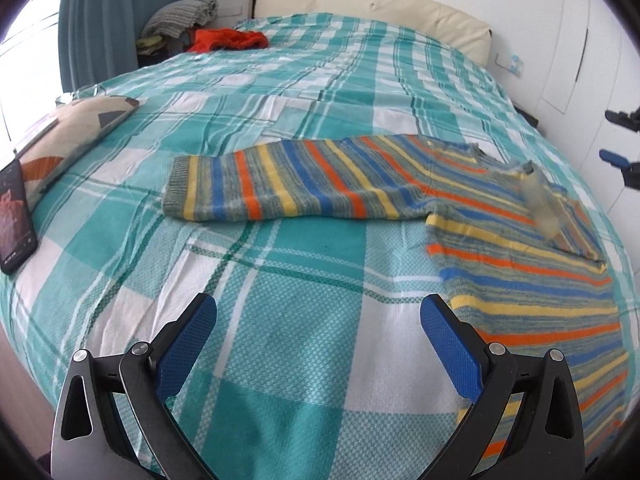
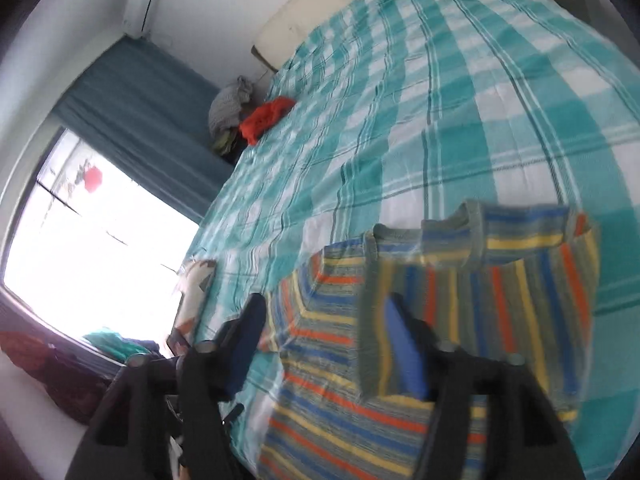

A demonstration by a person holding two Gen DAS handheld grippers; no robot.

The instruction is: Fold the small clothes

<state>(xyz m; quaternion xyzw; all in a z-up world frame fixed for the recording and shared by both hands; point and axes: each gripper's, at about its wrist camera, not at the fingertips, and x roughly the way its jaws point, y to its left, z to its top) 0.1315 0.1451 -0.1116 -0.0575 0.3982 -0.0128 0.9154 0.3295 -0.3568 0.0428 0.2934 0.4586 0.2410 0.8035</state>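
Note:
A small striped sweater (image 1: 500, 220) in orange, blue, yellow and grey lies on the teal plaid bedspread (image 1: 280, 92). Its left sleeve (image 1: 288, 184) stretches out flat to the left. My left gripper (image 1: 318, 312) is open and empty, hovering over the bedspread just left of the sweater's body. In the right wrist view the right sleeve (image 2: 472, 300) lies folded across the sweater's body (image 2: 340, 412), blurred. My right gripper (image 2: 324, 320) is open above the sweater, with nothing between its fingers; it also shows at the edge of the left wrist view (image 1: 618, 140).
A patterned pillow (image 1: 68, 136) and a dark phone (image 1: 16, 216) lie at the bed's left edge. An orange-red garment (image 1: 230, 40) sits at the far corner beside a heap of grey clothes (image 1: 180, 16). A cream headboard (image 1: 372, 4), teal curtain (image 2: 132, 104) and bright window (image 2: 88, 240) surround the bed.

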